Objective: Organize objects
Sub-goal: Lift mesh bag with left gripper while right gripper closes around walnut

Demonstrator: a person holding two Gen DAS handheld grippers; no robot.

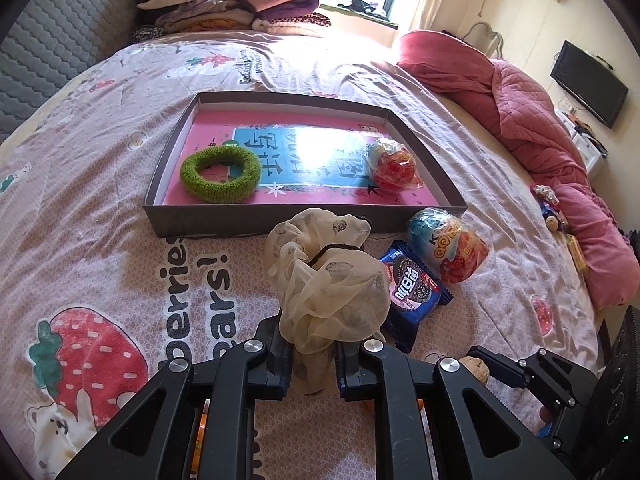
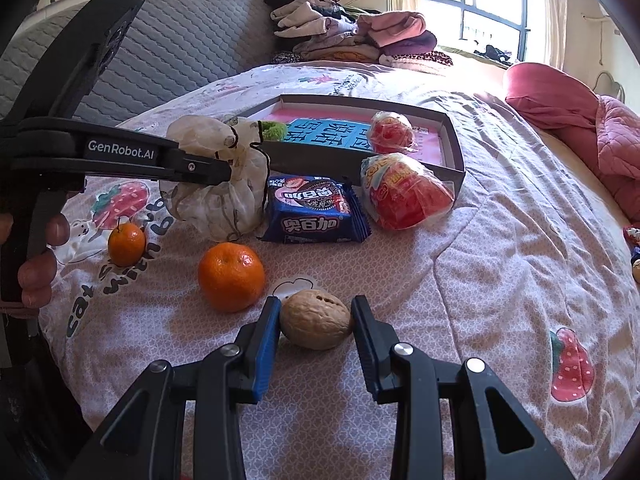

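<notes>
Left wrist view is showing the left gripper [image 1: 312, 364] pinching a crumpled, sheer cream scrunchie [image 1: 328, 280] above the bedspread [image 1: 120, 272], while the right gripper [image 2: 316, 320] is clamping a tan, wrinkled walnut [image 2: 316, 324].

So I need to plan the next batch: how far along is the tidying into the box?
Done: a green ring and one wrapped snack lie in the box. In hand: the left gripper is shut on a cream scrunchie, the right gripper on a walnut. Left on the bed: cookie pack, second wrapped snack, two oranges.
</notes>
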